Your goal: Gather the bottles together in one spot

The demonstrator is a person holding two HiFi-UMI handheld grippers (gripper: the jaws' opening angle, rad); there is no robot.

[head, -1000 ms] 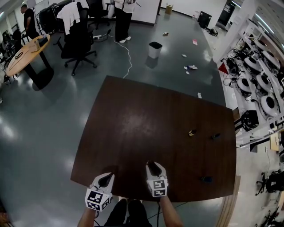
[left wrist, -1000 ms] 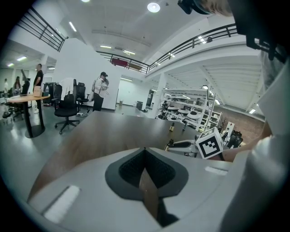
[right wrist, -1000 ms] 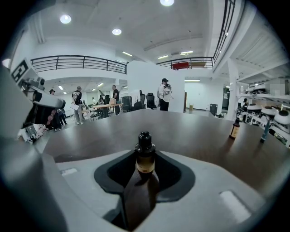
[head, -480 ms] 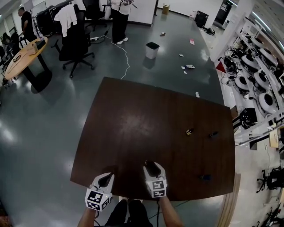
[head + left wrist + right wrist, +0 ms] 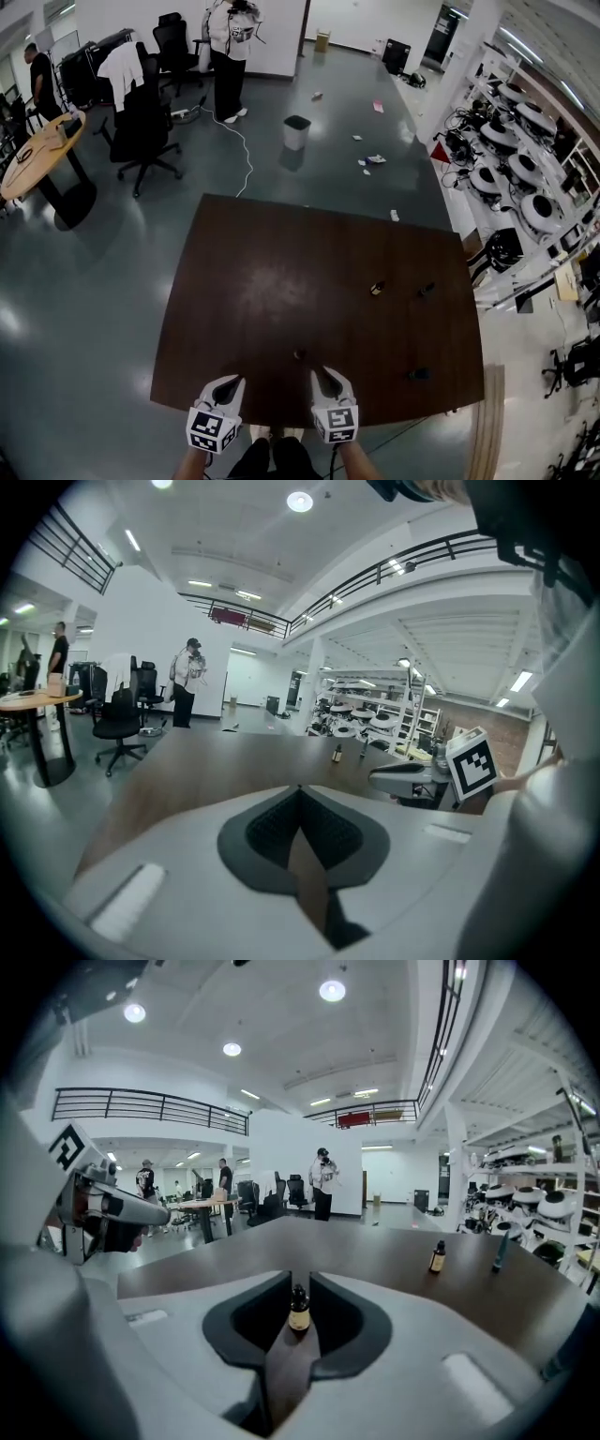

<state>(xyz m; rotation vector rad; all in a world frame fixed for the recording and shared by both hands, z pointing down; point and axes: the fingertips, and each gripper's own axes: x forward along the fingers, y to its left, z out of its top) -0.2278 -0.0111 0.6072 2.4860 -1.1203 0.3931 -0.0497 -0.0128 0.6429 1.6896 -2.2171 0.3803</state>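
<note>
1. The nearest bottle [image 5: 299, 354], a small amber dropper, stands upright by the desk's [image 5: 272, 272] near edge, about midway along it. It is just ahead of your right gripper [image 5: 325, 373] and apart from it.
2. That gripper's jaws have just been closing. They now stand a narrow gap apart, and the bottle shows through the gap beyond the tips, not pinched between them.
3. Your left gripper [image 5: 230, 382] hovers over the same near edge with its tips together and nothing in them.
4. It looks like the step between bottles: one is set down and the rest are not yet fetched.
5. A second amber bottle [image 5: 378, 288] and a slim dark item [image 5: 427, 290] stand near each other toward the right edge. A third dark item [image 5: 417, 374] sits toward the near right corner, well apart from the first bottle.
6. Next, you would probably reach right, open wide, and close on one low enough not to tip it.
7. The two dark items are too small to tell as bottles.
</note>
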